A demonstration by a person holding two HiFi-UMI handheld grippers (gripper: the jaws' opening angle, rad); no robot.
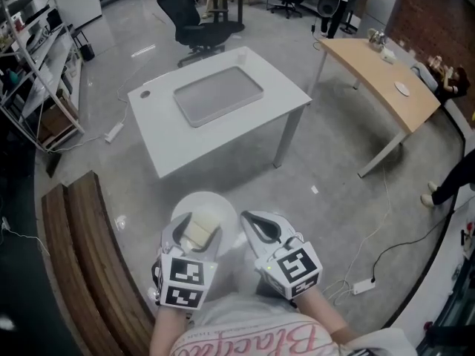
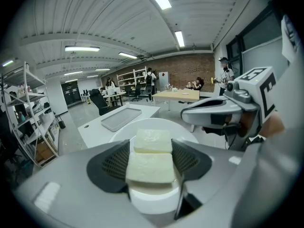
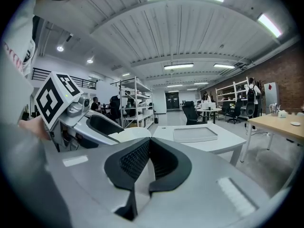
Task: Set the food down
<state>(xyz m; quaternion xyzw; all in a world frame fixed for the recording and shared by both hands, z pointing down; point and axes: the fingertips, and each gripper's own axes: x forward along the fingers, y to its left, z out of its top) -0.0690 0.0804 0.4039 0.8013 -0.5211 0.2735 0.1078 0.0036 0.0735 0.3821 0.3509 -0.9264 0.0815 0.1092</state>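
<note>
Grips the food, two pale cream slabs stacked one on the other, like tofu or sliced cake, in the left gripper, jaws set wide and the dark ribbed pads pressing both flanks. Carries it at 6 o'clock in the head view, close to the body, over a round white surface; cannot tell whether plate or small tabletop, nor whether the food touches it. Holds the right gripper just beside, toward 5 o'clock, jaws closed tip to tip with nothing between the pads. Faces a white table at 12 o'clock, well apart across grey floor, with a shallow grey tray lying at its middle. Takes in a light wooden desk at 2 o'clock, a black office chair at 12 o'clock beyond the table, metal shelving at 10 o'clock, a curved brown wooden top at 8 o'clock, and a white power strip on the floor at 4 o'clock.
</note>
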